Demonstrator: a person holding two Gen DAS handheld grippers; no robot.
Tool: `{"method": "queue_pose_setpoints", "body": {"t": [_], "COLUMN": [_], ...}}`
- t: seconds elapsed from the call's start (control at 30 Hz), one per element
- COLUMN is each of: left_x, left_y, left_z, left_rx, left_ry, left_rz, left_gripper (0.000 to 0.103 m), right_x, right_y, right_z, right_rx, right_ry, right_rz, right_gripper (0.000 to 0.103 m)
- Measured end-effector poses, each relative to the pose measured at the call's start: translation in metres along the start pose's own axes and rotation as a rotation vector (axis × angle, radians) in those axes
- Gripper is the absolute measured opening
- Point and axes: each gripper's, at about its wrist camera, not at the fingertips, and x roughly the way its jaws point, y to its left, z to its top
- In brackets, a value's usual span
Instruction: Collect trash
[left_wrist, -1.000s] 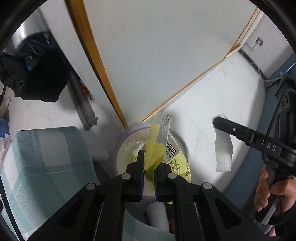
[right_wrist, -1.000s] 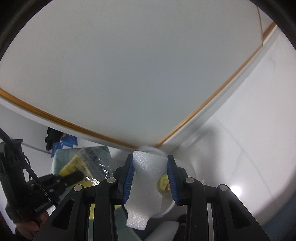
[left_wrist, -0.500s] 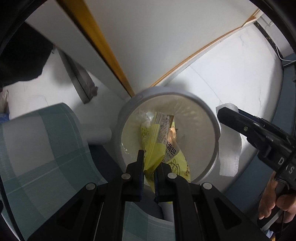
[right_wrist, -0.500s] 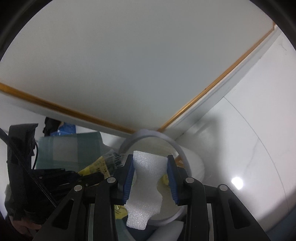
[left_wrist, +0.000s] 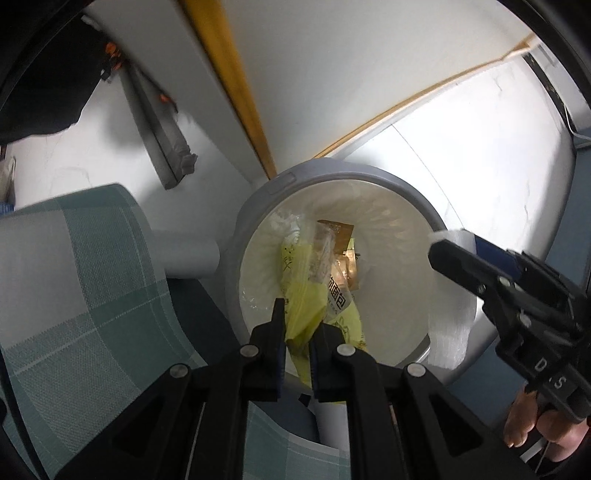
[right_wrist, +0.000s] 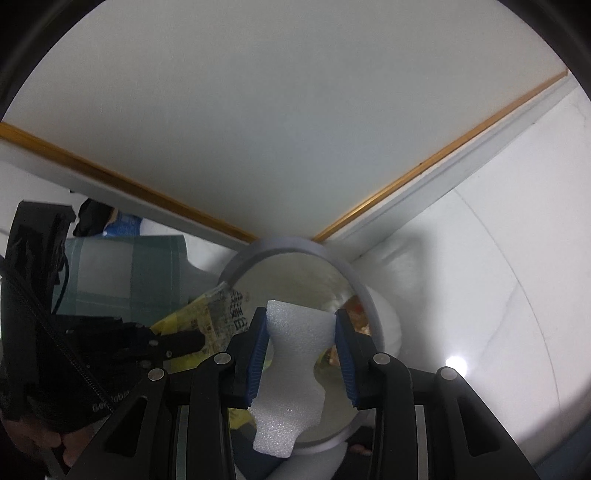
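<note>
My left gripper (left_wrist: 298, 315) is shut on a yellow plastic wrapper (left_wrist: 317, 291) and holds it over the mouth of a round grey trash bin (left_wrist: 258, 192) lined with a clear bag. A brown wrapper (left_wrist: 341, 236) lies inside the bin. My right gripper (right_wrist: 300, 319) is shut on a white foam piece (right_wrist: 291, 354) and holds it over the same bin (right_wrist: 280, 245). The right gripper (left_wrist: 461, 258) also shows at the bin's right rim in the left wrist view. The left gripper (right_wrist: 192, 341) with the wrapper (right_wrist: 207, 310) shows at the left in the right wrist view.
A table edge with an orange trim (left_wrist: 236, 81) runs above the bin. A green checked cloth (left_wrist: 74, 280) lies to the left of the bin. A grey table leg (left_wrist: 159, 122) stands behind. White tiled floor (right_wrist: 498, 277) lies to the right.
Both grippers have moved closer to the bin and lower over its mouth. The bin fills more of both views. Both grips are unchanged.
</note>
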Motion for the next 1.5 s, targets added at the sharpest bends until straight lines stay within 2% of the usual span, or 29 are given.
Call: {"method": "queue_pose_setpoints", "body": {"t": [0.13,0.3,0.33,0.37,0.43,0.57,0.63,0.83,1.0,1.1,1.2,1.23,1.3,1.4,1.47,1.5], "left_x": [0.002,-0.002,-0.002,-0.005,-0.008,-0.018,-0.026,-0.066,-0.112,-0.134,-0.153,-0.157,-0.166,-0.176,-0.18,-0.184], "left_y": [0.002,0.003,0.004,0.004,0.006,0.009,0.013,0.02,0.027,0.03,0.032,0.034,0.037,0.04,0.043,0.042], "left_z": [0.0,0.001,0.001,0.001,0.0,-0.003,-0.007,-0.021,-0.036,-0.047,-0.058,-0.062,-0.068,-0.082,-0.089,-0.092], "left_rx": [-0.012,-0.026,-0.028,-0.03,-0.03,-0.039,-0.056,-0.092,-0.145,-0.163,-0.174,-0.181,-0.199,-0.214,-0.219,-0.223], "left_ry": [0.001,-0.022,-0.025,-0.03,-0.046,-0.07,-0.097,-0.226,-0.334,-0.396,-0.444,-0.453,-0.476,-0.5,-0.51,-0.52], "left_rz": [0.003,-0.003,-0.001,0.007,0.0,0.004,0.001,-0.044,-0.084,-0.078,-0.089,-0.092,-0.103,-0.101,-0.105,-0.102], "left_gripper": [0.013,0.019,0.027,0.039,0.046,0.047,0.047,0.047,0.047,0.047,0.047,0.047,0.047,0.048,0.062,0.064], "right_x": [-0.003,-0.01,-0.012,-0.016,-0.024,-0.044,-0.053,-0.079,-0.11,-0.131,-0.148,-0.151,-0.166,-0.187,-0.195,-0.196], "right_y": [-0.002,-0.003,-0.004,-0.004,-0.005,-0.007,-0.008,0.007,0.033,0.053,0.082,0.087,0.093,0.104,0.113,0.116], "right_z": [-0.002,-0.002,-0.002,-0.002,-0.002,0.0,0.002,0.02,0.034,0.042,0.044,0.045,0.049,0.049,0.041,0.038], "right_rx": [0.003,-0.005,-0.004,-0.003,-0.004,-0.012,-0.01,-0.066,-0.117,-0.169,-0.316,-0.311,-0.244,-0.196,-0.193,-0.193], "right_ry": [0.002,-0.005,-0.009,-0.013,-0.026,-0.054,-0.057,-0.034,-0.046,-0.04,-0.068,-0.06,-0.033,-0.047,-0.058,-0.056], "right_rz": [0.001,-0.008,-0.01,-0.009,-0.016,-0.037,-0.043,-0.077,-0.064,-0.045,-0.195,-0.186,-0.091,-0.069,-0.079,-0.084], "right_gripper": [0.049,0.05,0.051,0.051,0.052,0.059,0.059,0.059,0.064,0.065,0.068,0.069,0.068,0.074,0.078,0.079]}}
